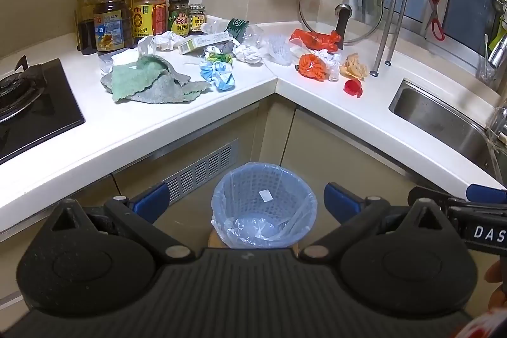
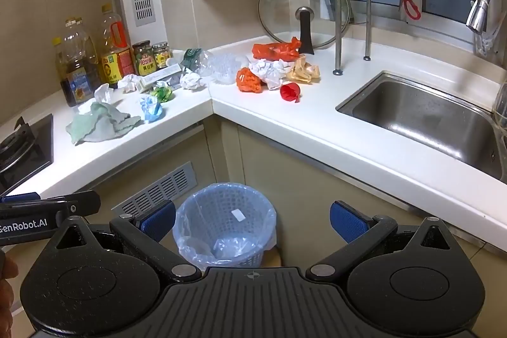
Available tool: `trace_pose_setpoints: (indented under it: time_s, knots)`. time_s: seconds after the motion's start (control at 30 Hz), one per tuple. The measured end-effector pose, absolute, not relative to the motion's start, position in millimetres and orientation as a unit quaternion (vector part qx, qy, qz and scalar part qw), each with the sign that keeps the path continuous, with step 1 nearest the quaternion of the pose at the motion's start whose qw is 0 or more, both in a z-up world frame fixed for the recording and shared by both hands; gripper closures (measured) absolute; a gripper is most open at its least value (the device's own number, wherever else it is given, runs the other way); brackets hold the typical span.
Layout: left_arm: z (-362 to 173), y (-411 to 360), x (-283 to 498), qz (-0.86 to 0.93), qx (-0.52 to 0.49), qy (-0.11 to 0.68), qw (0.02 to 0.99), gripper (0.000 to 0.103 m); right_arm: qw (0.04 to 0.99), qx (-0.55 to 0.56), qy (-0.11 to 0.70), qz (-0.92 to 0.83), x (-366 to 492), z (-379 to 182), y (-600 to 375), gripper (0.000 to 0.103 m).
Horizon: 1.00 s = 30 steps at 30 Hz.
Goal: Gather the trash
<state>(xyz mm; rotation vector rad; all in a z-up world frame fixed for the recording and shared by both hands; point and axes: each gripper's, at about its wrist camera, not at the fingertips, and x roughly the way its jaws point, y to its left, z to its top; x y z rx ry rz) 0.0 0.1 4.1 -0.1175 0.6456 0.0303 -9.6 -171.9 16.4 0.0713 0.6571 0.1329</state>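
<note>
Both tongs hang low in front of the corner cupboards, spread wide and gripping nothing: the left tongs [image 1: 245, 205] and right tongs [image 2: 252, 222] each frame the bin [image 1: 264, 205] on the floor, lined with a pale blue bag. Up on the white worktop [image 1: 196, 122] the trash lies scattered around the corner: a blue mask [image 1: 218, 75] beside a green cloth [image 1: 149, 81], crumpled tissues [image 1: 248, 53], a small box [image 1: 204, 41], an orange bag [image 1: 315, 40], an orange net [image 1: 312, 67] and a red cup [image 1: 352, 87]. Oil bottles [image 1: 111, 18] stand by the stove [image 1: 28, 103]; the sink [image 2: 427, 116] lies to the right.
</note>
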Motion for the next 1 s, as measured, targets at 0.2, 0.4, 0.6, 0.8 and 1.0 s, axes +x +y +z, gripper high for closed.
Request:
trace_pose_setpoints:
  time_s: [0.2,0.4,0.6,0.8,1.0]
  knots:
    - [1.2,0.5,0.4,0.015,-0.058,0.318,0.946,0.0,0.944,0.035,0.321,0.065,-11.0,22.1,-174.9,0.0]
    - [-0.1,0.8,0.5,0.014,-0.057,0.317,0.947,0.0,0.944,0.034,0.321,0.064,-10.2,23.2,-174.6,0.0]
    - [-1.3,-0.7,0.7,0.014,-0.055,0.317,0.947,0.0,0.945,0.034,0.32,0.064,-10.3,23.2,-175.1,0.0]
    - [-1.2,-0.9,1.0,0.014,-0.055,0.317,0.947,0.0,0.944,0.034,0.321,0.063,-9.7,23.9,-176.0,0.0]
    - [-1.4,-0.7,0.8,0.014,-0.055,0.317,0.947,0.0,0.945,0.034,0.32,0.064,-9.9,23.2,-175.6,0.0]
